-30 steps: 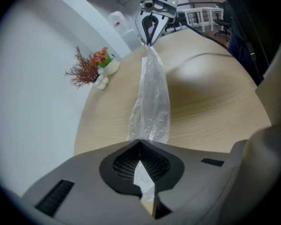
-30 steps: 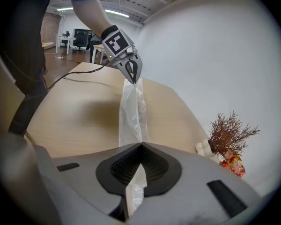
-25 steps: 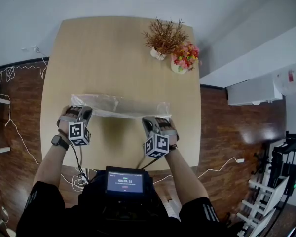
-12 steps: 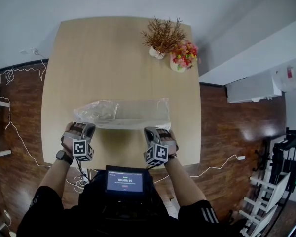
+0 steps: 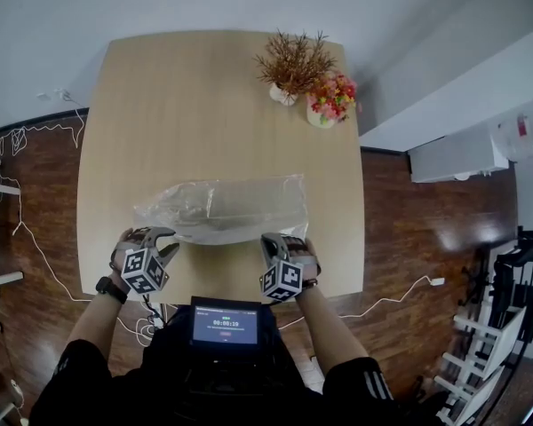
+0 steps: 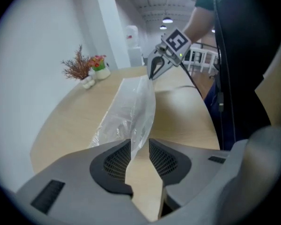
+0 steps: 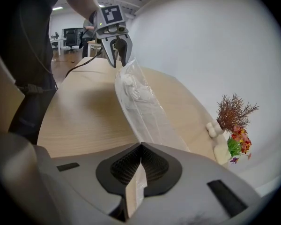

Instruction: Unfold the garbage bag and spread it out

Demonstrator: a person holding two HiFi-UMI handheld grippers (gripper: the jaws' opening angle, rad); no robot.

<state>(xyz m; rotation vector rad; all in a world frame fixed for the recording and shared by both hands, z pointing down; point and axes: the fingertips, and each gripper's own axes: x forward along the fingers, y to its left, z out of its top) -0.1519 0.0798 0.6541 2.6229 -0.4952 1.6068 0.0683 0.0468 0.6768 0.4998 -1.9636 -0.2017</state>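
Filling the middle of the head view, the pale wooden surface (image 5: 204,105) carries the garbage bag (image 5: 222,209), a clear crumpled band lying crosswise in the lower half of the frame, just above both hands. It looks partly opened: one long strip, bunched and puffy at its left end and flatter toward the right.

The right tool (image 7: 139,165) is clamped on the bag's near edge, with a sliver of film pinched between its closed jaws. The left tool (image 6: 139,146) has just been opening its jaws. They stand apart with the film's edge hanging loosely in the gap, not pressed by either pad.

To do this step well, I judge the right grip should hold as an anchor while the left finds a fresh single layer at the bunched end. It should then draw gently outward and low over the wood, since thin film tears or balloons if jerked.

Two small flower vases (image 5: 324,114) stand well apart at upper right.
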